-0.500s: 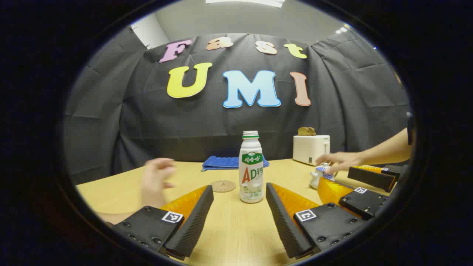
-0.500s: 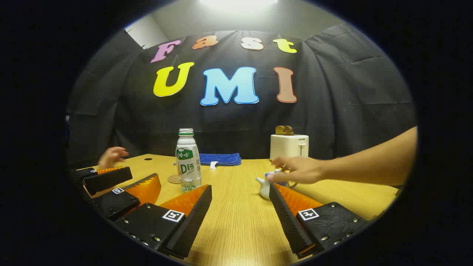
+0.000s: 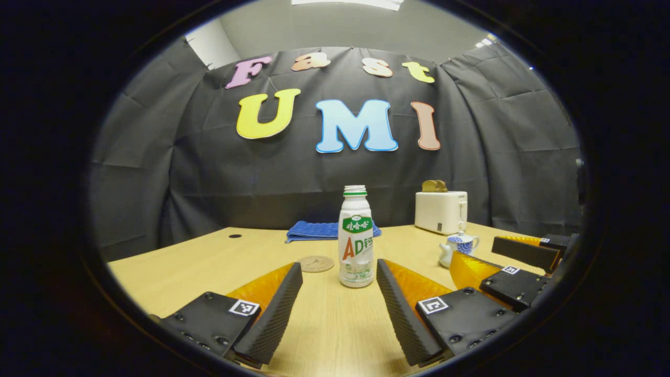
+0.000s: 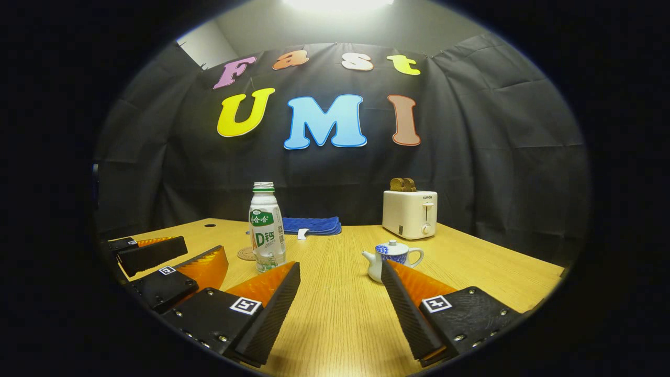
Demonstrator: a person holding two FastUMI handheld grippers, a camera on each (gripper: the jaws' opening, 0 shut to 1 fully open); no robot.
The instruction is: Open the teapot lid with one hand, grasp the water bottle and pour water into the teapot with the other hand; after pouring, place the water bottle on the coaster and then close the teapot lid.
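Gone since half a second ago: the bare hand that reached in over the teapot, and the arm behind it. Likewise gone, the other hand from the left part of the surface. Teapot now uncovered in both views, lid on, spout and handle plain. Small dark hole in the surface now exposed.

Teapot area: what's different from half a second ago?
The bare hand that touched the small white-and-blue ceramic teapot has let go and left; the other hand withdrew too. Teapot lid on, white plastic bottle, round cork coaster, left claw and right claw unchanged.
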